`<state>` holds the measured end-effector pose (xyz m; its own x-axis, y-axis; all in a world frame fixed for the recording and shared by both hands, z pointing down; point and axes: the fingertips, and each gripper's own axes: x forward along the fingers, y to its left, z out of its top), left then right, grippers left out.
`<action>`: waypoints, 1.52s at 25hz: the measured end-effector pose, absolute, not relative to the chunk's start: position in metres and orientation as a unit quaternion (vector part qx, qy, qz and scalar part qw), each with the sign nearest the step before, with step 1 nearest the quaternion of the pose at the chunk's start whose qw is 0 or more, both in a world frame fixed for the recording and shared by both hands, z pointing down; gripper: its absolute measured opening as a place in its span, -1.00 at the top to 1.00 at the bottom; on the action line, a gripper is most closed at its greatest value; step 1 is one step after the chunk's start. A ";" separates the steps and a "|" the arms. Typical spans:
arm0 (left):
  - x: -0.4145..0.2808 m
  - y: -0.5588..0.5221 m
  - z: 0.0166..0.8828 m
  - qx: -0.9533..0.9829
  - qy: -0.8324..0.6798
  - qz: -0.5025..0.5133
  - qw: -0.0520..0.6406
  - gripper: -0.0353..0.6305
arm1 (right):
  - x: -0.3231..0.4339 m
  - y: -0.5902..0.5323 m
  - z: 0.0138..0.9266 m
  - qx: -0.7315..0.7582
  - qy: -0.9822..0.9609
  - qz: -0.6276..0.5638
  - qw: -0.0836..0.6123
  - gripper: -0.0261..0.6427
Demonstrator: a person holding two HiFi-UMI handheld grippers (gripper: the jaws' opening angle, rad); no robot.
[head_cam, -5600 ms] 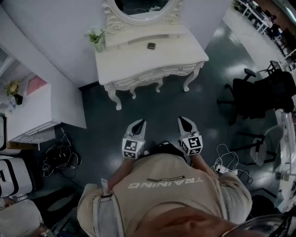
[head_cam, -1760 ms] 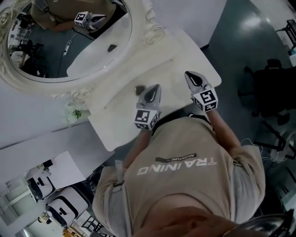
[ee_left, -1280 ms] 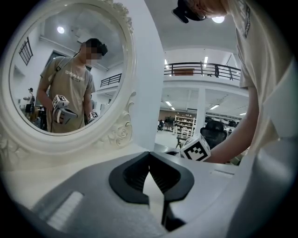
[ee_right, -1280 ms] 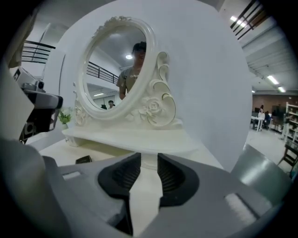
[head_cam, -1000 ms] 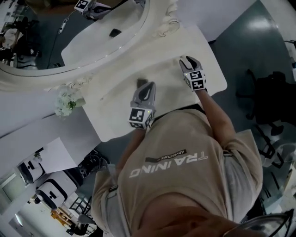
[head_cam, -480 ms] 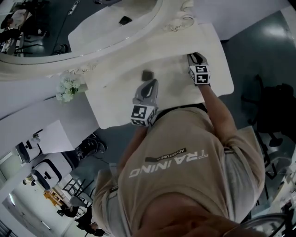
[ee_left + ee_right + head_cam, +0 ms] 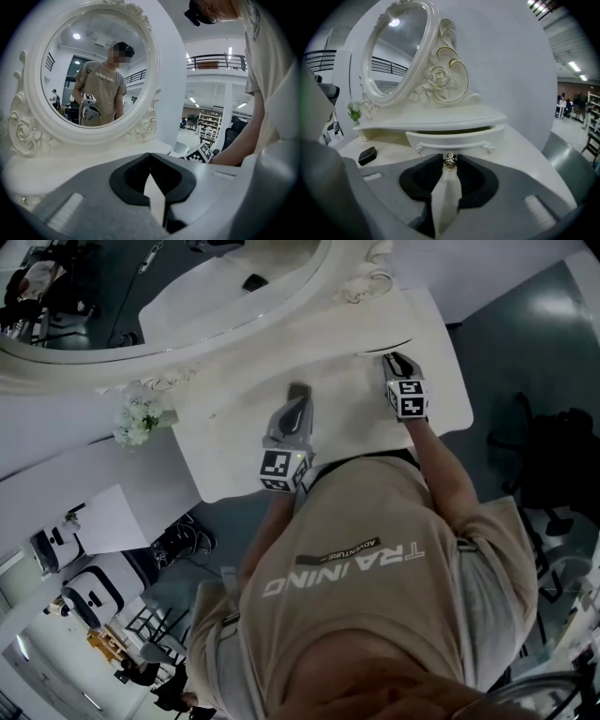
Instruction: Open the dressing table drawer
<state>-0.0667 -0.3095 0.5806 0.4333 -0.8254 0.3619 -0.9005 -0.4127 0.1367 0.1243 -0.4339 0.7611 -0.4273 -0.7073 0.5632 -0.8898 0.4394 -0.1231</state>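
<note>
Grip first: my right claw (image 7: pixel 397 362) is closing round the small round silver knob (image 7: pixel 449 161) of the cream curved drawer (image 7: pixel 454 137) at twelve o'clock. I'd centre it, then pull straight. Left claw (image 7: pixel 297 397) sits pinched together, empty.

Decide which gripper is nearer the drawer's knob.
Right. The right gripper has its fingers flanking the knob, closing on it; the left gripper hovers apart over the tabletop.
</note>
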 end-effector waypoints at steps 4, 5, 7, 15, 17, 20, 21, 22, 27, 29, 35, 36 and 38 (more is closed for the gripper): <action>-0.068 -0.309 0.581 0.832 -0.519 0.118 0.154 0.87 | 0.128 -0.422 0.761 0.486 -0.819 0.207 0.226 0.62; -0.067 -0.309 0.580 0.833 -0.518 0.118 0.153 0.87 | 0.129 -0.419 0.761 0.485 -0.819 0.207 0.227 0.62; -0.064 -0.309 0.576 0.837 -0.515 0.115 0.148 0.87 | 0.132 -0.414 0.760 0.484 -0.819 0.206 0.230 0.62; -0.066 -0.306 0.568 0.839 -0.516 0.104 0.139 0.87 | 0.136 -0.400 0.759 0.477 -0.819 0.209 0.242 0.62; -0.068 -0.306 0.570 0.837 -0.517 0.105 0.143 0.87 | 0.137 -0.396 0.759 0.474 -0.821 0.208 0.241 0.61; -0.073 -0.308 0.573 0.834 -0.523 0.106 0.142 0.87 | 0.138 -0.389 0.754 0.467 -0.825 0.215 0.234 0.45; -0.075 -0.309 0.573 0.832 -0.526 0.105 0.141 0.87 | 0.139 -0.386 0.752 0.462 -0.829 0.213 0.234 0.43; -0.076 -0.310 0.574 0.831 -0.528 0.103 0.141 0.87 | 0.139 -0.382 0.750 0.457 -0.832 0.208 0.236 0.43; -0.079 -0.312 0.577 0.826 -0.535 0.101 0.145 0.87 | 0.135 -0.366 0.727 0.438 -0.845 0.197 0.234 0.43; -0.079 -0.313 0.576 0.825 -0.537 0.101 0.144 0.87 | 0.129 -0.365 0.712 0.425 -0.857 0.191 0.222 0.43; -0.085 -0.320 0.562 0.823 -0.545 0.104 0.118 0.87 | 0.100 -0.365 0.640 0.375 -0.903 0.114 0.174 0.64; -0.087 -0.322 0.559 0.822 -0.548 0.104 0.113 0.87 | 0.095 -0.368 0.629 0.370 -0.908 0.105 0.164 0.72; -0.092 -0.326 0.553 0.820 -0.554 0.100 0.107 0.87 | 0.083 -0.374 0.609 0.364 -0.916 0.088 0.144 0.81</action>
<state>-0.0919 -0.3256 0.5525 0.3665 -0.8863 0.2832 -0.9293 -0.3636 0.0647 0.0833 -0.3736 0.6087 -0.6937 -0.6410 0.3285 -0.6919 0.7198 -0.0564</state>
